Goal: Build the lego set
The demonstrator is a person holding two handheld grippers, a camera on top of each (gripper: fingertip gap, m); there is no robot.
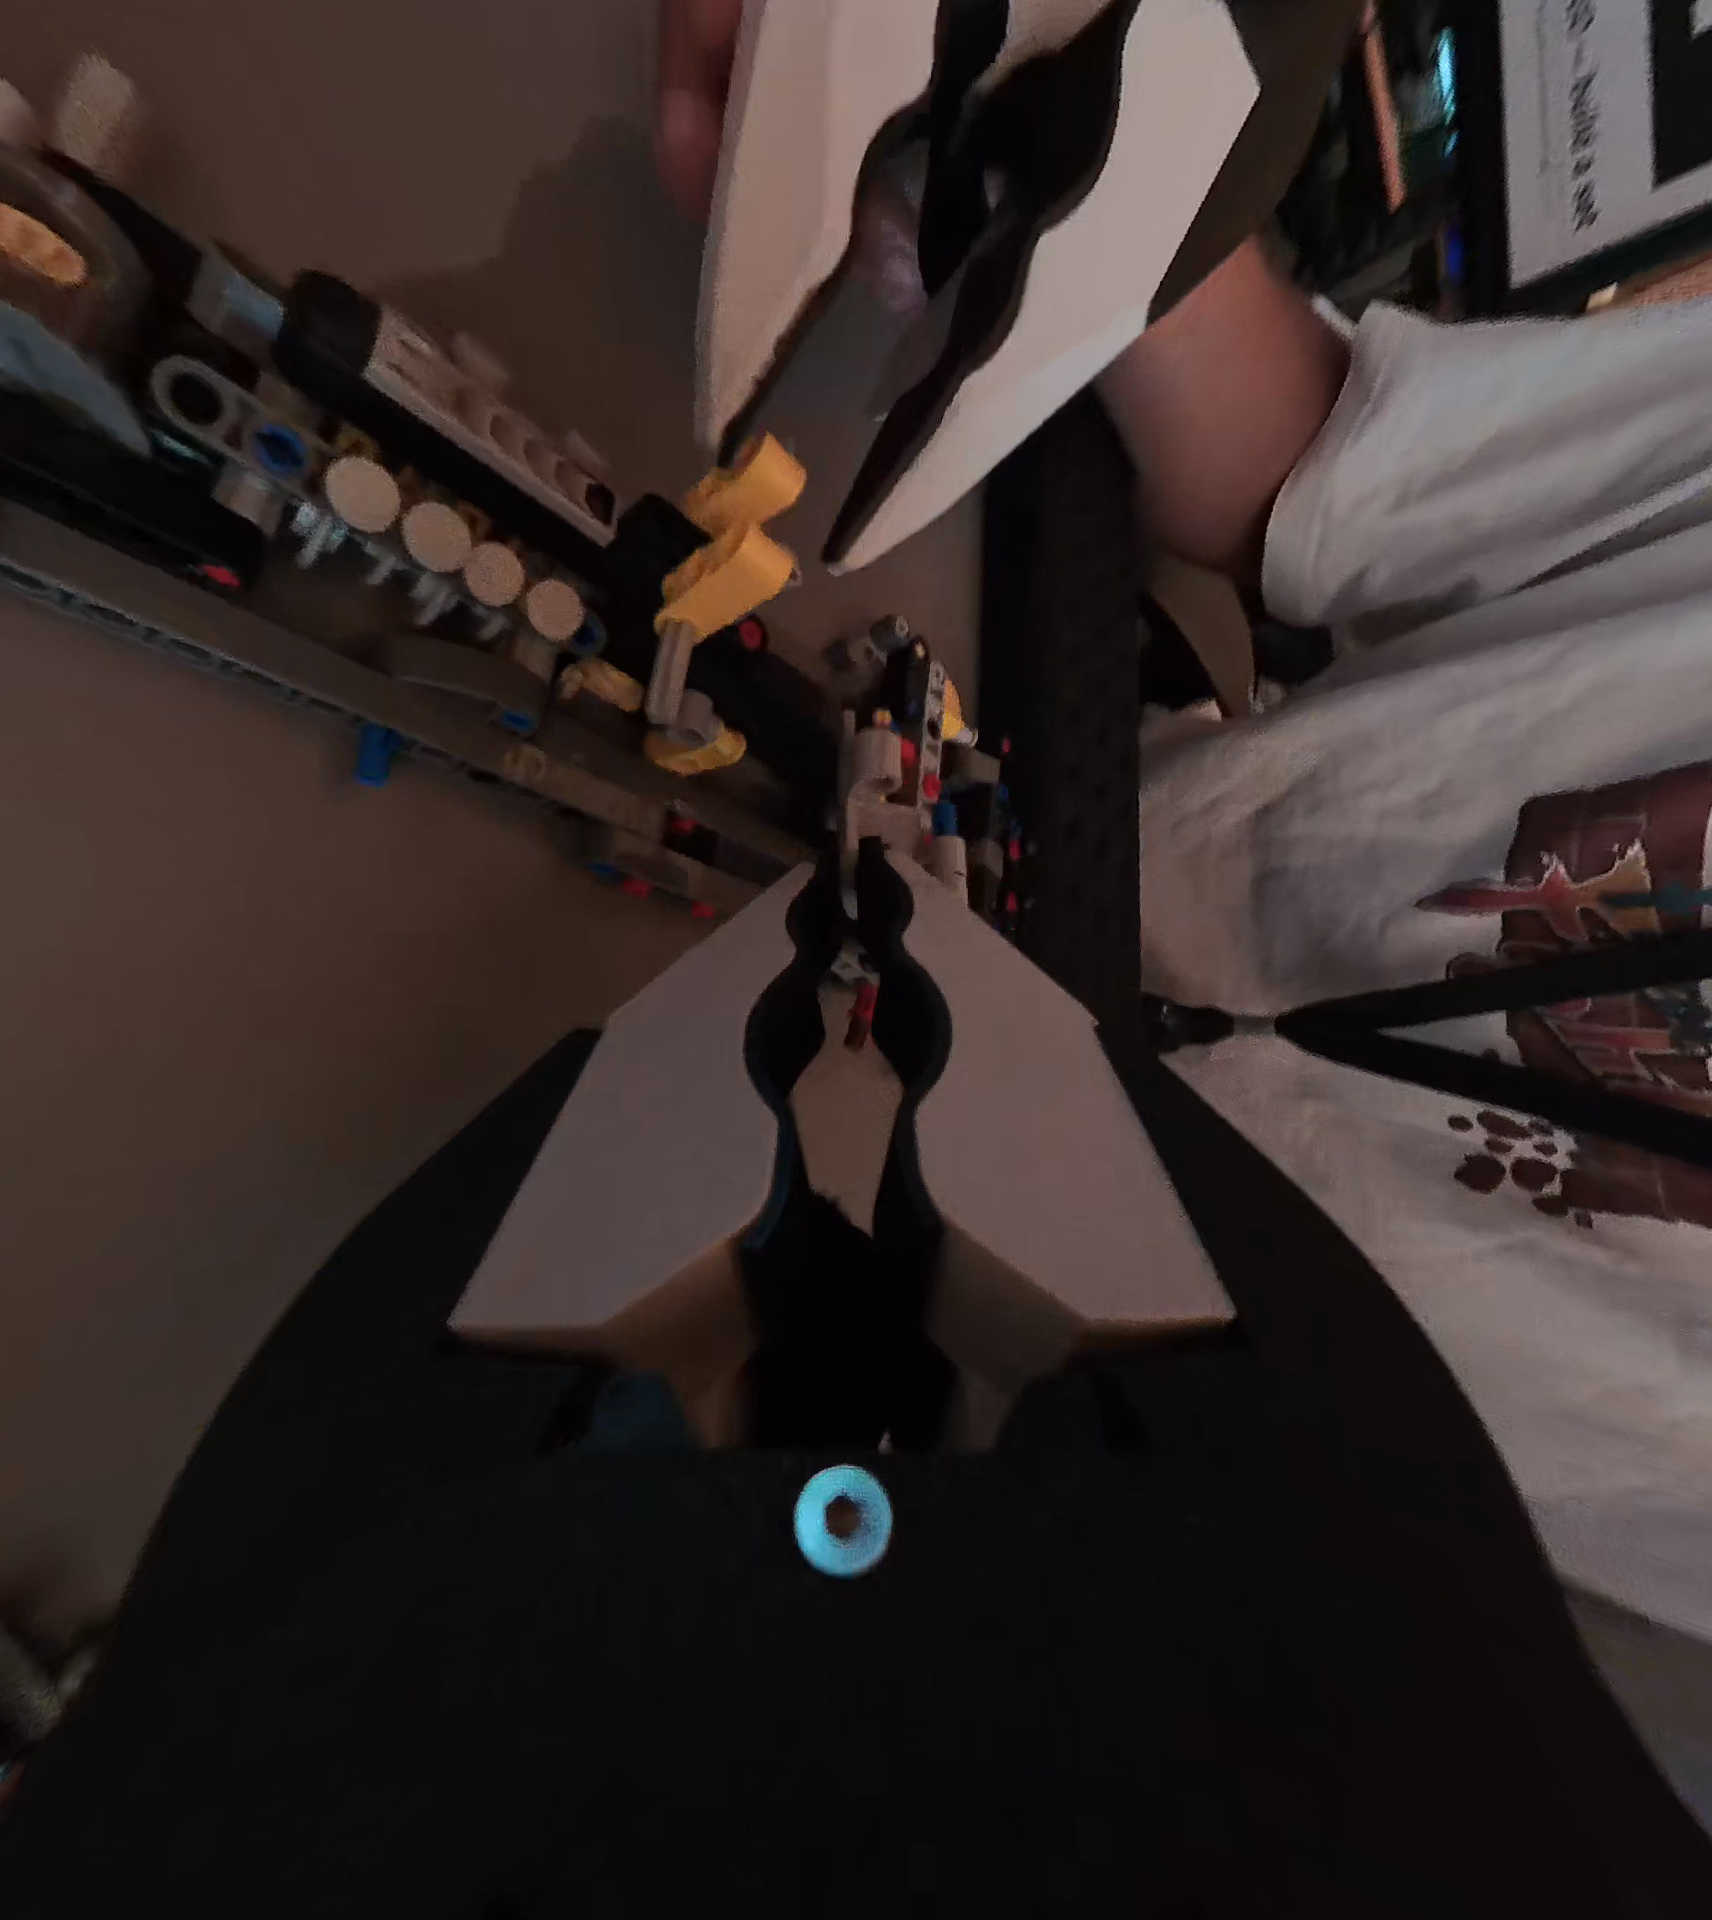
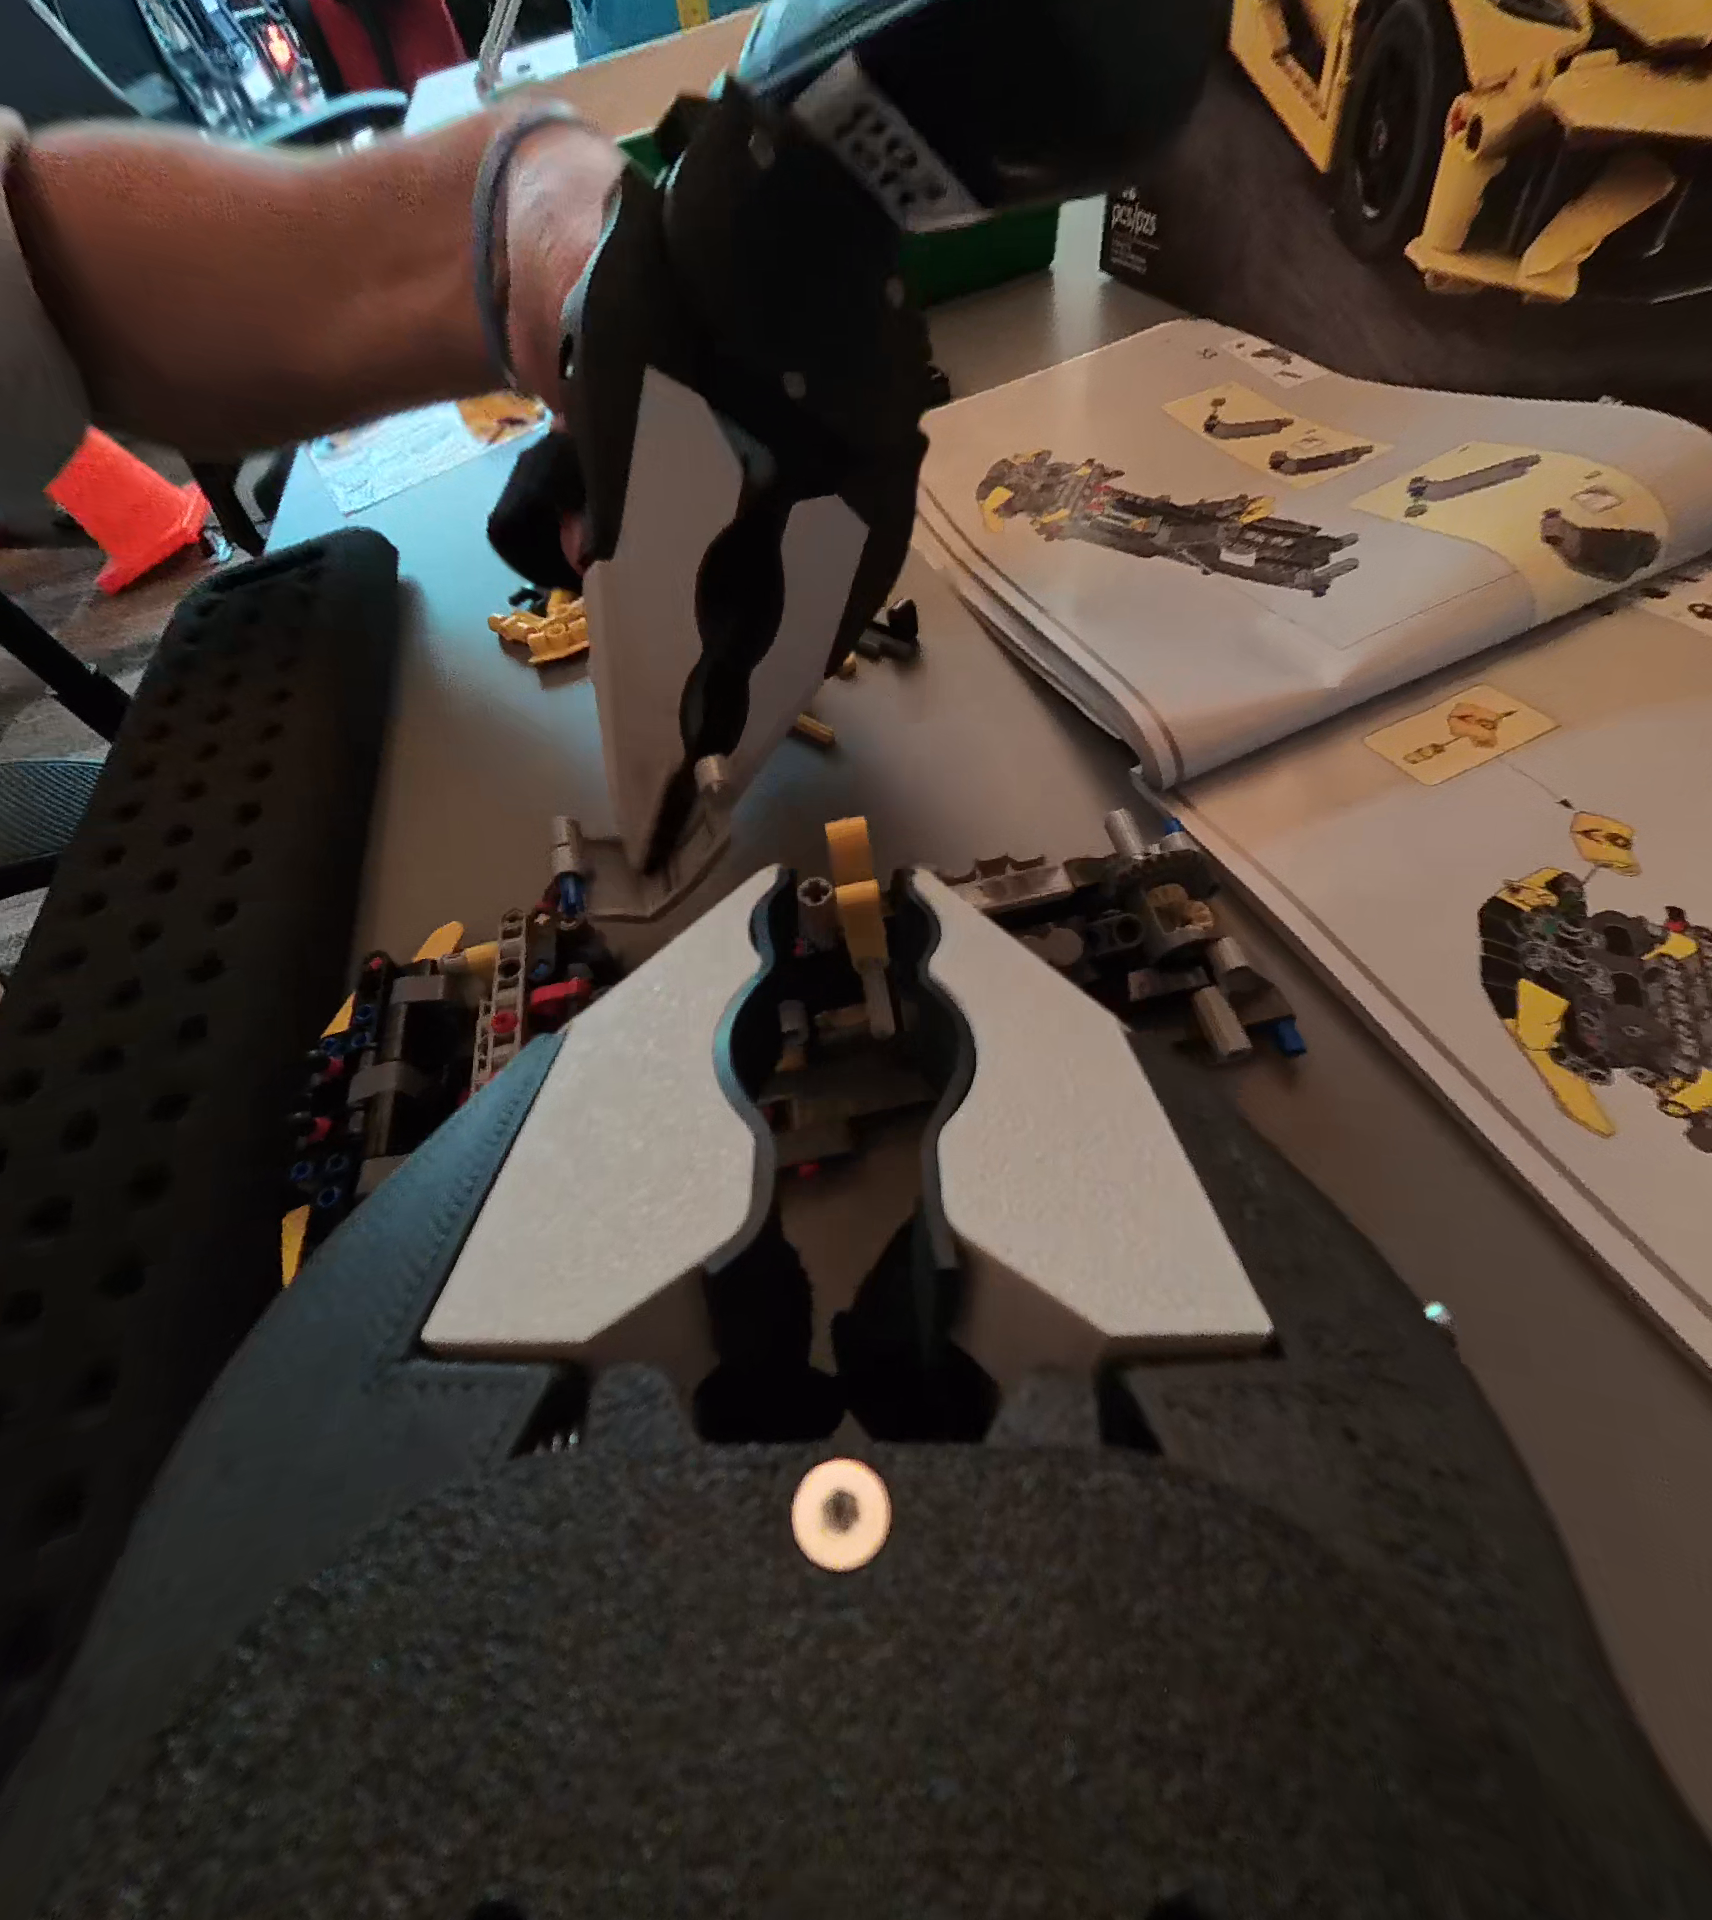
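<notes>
A long black and grey lego model [image 1: 416, 582] with yellow parts lies on the table; it also shows in the right wrist view [image 2: 1122, 935]. My left gripper [image 1: 857, 883] is shut on a grey part [image 1: 870, 805] at the model's end. It also shows in the right wrist view [image 2: 670, 842], pointing down at the model. My right gripper [image 2: 847, 883] is closed around a yellow connector piece [image 2: 857, 883] standing on the model. In the left wrist view the right gripper [image 1: 779, 504] comes in from above, at that yellow piece [image 1: 743, 483].
An open instruction booklet [image 2: 1351, 582] lies right of the model, with the set's box [image 2: 1454, 156] behind it. Loose yellow pieces [image 2: 545, 629] and a green tray [image 2: 987, 244] lie farther back. A black perforated chair part [image 2: 156, 935] is at the left. A person's arm [image 2: 260, 270] reaches in.
</notes>
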